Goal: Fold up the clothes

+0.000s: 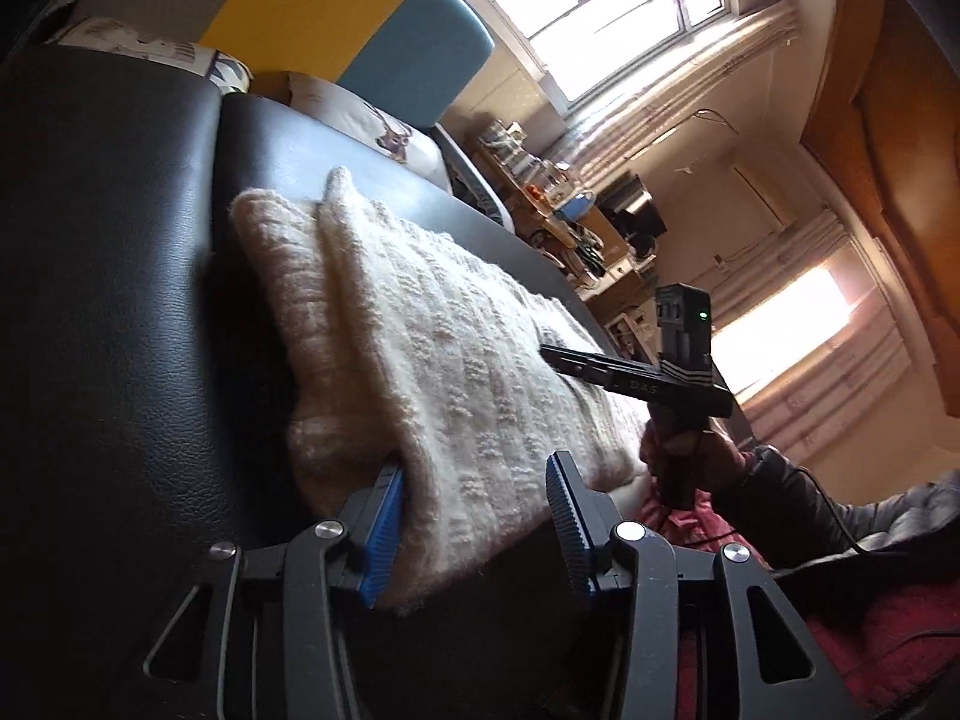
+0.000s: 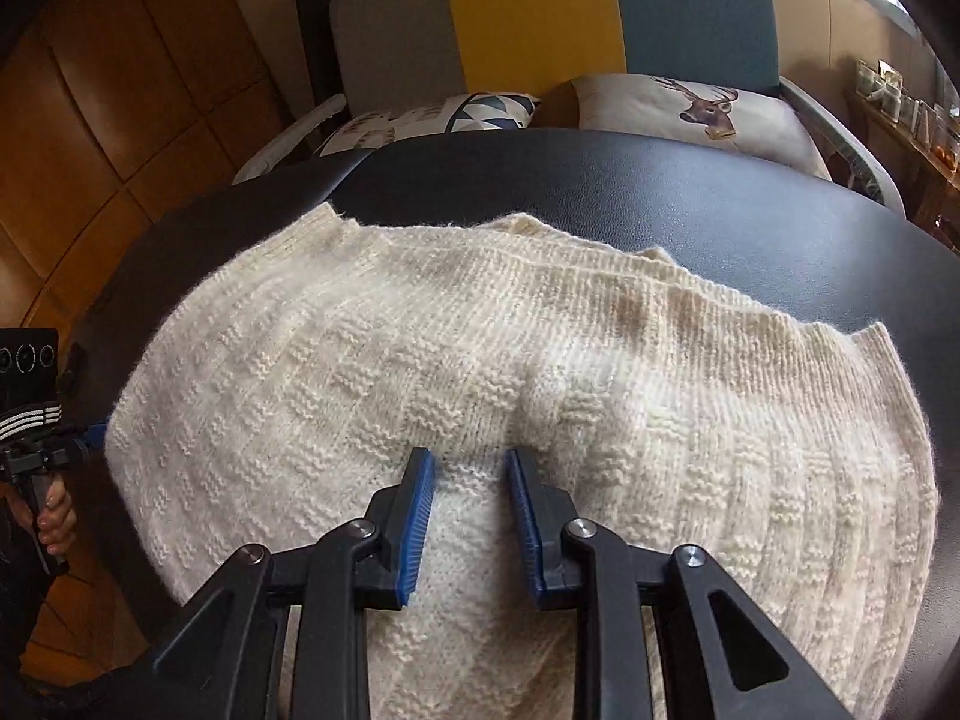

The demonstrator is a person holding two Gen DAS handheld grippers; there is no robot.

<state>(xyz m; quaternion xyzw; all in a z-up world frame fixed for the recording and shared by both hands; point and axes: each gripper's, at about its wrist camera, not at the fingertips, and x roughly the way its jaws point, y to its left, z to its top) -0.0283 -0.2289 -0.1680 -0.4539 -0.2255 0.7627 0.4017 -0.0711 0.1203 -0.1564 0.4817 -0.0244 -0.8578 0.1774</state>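
Left gripper (image 1: 474, 516): jaws wide apart, blue ribbed pads (image 1: 379, 540) on both sides. Its left pad is tucked under the near corner of the cream knit sweater (image 1: 420, 348), where a folded layer lies over it; the right pad stands clear above the knit, touching nothing I can confirm. Nothing is clamped. In the left wrist view the sweater lies folded lengthwise on the black padded table (image 1: 120, 300), with a ribbed edge at the far end. Farther right in that view is the right gripper (image 1: 543, 349), seen side-on over the sweater's far side, held by a hand (image 1: 690, 456) in a dark sleeve; from this angle I cannot tell the jaw gap. Right wrist view, left edge: the left gripper (image 2: 99, 433) shows at the sweater's left edge, with a hand (image 2: 54, 516) on the grip, blue tip touching the knit. Centre: sweater (image 2: 480, 360) spread across the black table (image 2: 720, 204), ribbed hem toward the far side, a folded section running down toward the camera. Right gripper (image 2: 469, 462): jaws moderately apart, narrower than the left's, blue pads (image 2: 420, 516) straddling a raised ridge of knit; pads look to be just on the fabric either side but not closed on it. Behind the table: patterned cushion (image 2: 432, 114), deer cushion (image 2: 690, 108).
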